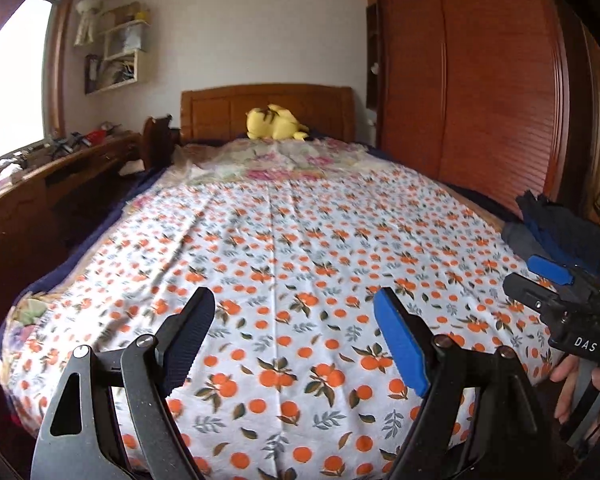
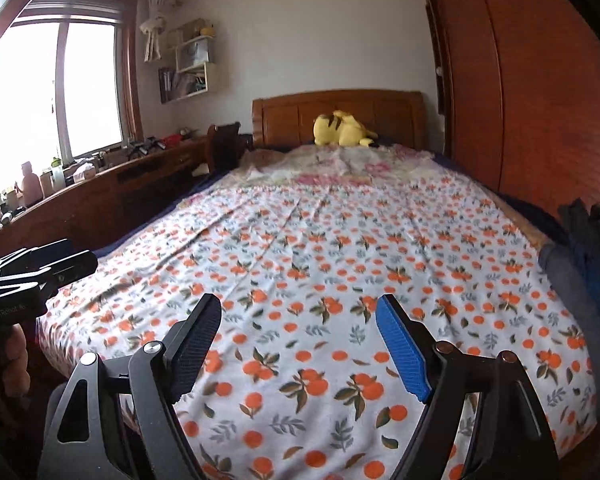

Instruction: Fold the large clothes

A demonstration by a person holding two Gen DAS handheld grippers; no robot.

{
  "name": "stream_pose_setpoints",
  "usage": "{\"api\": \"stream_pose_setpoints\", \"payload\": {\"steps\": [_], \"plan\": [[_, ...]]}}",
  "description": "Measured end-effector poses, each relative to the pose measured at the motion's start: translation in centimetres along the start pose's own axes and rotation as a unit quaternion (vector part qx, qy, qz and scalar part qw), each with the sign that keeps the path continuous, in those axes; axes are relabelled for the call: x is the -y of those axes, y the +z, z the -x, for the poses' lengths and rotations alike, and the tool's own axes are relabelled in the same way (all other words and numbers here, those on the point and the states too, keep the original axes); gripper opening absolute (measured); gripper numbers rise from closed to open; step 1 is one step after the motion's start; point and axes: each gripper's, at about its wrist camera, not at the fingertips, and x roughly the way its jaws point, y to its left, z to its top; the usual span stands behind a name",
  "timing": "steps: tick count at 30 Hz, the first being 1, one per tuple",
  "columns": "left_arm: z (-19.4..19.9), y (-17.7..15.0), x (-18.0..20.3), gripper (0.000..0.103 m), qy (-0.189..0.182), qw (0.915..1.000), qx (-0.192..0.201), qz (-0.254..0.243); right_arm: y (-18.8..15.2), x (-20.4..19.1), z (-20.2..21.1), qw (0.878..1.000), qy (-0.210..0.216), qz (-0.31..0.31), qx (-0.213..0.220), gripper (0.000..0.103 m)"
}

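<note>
A pile of dark blue and grey clothes lies on the right edge of the bed; it also shows in the right wrist view. My left gripper is open and empty above the foot of the bed with the orange-print sheet. My right gripper is open and empty too, above the same sheet. The right gripper also shows at the right edge of the left wrist view, just in front of the clothes pile. The left gripper shows at the left edge of the right wrist view.
A yellow plush toy lies by the wooden headboard. A floral blanket covers the head end. A wooden wardrobe runs along the right. A cluttered desk and window stand on the left.
</note>
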Motion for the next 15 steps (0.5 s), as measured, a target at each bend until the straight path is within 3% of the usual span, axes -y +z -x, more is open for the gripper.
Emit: {"api": "stream_pose_setpoints", "payload": {"steps": [8, 15], "plan": [[2.9, 0.7, -0.7, 0.082, 0.018, 0.9991, 0.038, 0.01, -1.2, -0.9, 1.2, 0.999, 0.002, 0.004, 0.031, 0.081], [3.3, 0.6, -1.0, 0.082, 0.025, 0.9984, 0.048, 0.018, -2.3, -1.3, 1.0, 0.999, -0.01, 0.005, 0.04, 0.081]]}}
